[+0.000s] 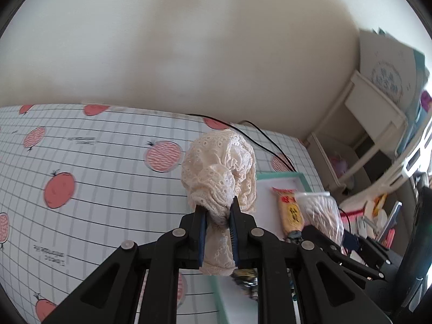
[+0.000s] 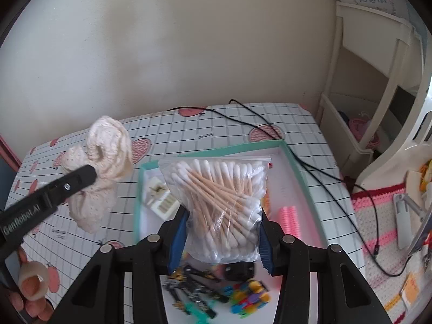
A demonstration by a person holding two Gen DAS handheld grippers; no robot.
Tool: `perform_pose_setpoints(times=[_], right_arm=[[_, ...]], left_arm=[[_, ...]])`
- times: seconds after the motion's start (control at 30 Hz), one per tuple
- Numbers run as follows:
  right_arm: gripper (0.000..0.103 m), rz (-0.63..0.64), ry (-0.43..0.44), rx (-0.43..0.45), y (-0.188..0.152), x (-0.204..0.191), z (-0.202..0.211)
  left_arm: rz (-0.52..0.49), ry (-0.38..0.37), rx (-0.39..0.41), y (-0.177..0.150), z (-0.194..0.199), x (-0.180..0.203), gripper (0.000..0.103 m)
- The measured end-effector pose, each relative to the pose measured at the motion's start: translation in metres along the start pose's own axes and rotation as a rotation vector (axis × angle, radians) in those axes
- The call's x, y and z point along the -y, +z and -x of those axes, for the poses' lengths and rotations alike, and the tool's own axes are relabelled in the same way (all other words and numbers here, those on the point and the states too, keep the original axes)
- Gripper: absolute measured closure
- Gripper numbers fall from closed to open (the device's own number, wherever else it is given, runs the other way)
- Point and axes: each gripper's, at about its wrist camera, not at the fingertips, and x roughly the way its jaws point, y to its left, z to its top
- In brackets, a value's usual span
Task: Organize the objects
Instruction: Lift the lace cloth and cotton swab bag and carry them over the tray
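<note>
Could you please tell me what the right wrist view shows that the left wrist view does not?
Only the right wrist view shows the pink ridged roll, the heap of small colourful pieces in the tray and part of the person's hand. Only the left wrist view shows the yellow snack packet. Both show the left gripper clamped on the cream lace cloth, the right gripper holding the bag of cotton swabs, the teal-rimmed tray and the black cable.

Our left cam looks along its fingers [image 1: 235, 221], close over the tablecloth [image 1: 94, 167], facing the wall. Our right cam sits close above the tray [image 2: 297, 167], wall ahead too. Both catch the tray and lace cloth [image 1: 218, 167].
</note>
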Motion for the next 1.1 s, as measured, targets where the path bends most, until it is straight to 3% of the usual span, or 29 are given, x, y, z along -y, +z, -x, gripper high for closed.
perform_pose_setpoints(times=[0.53,1.1], right_arm=[[0.054,-0.03,-0.007,-0.026,-0.007,0.04,-0.024],[0.054,-0.023,0.001,-0.074,-0.02,0.047,-0.053]], left_arm=[[-0.055,-0.008,-0.1,-0.016,-0.044,0.047,0.087],[-0.077,0.026,-0.15,-0.03,-0.068,0.054,0.087]])
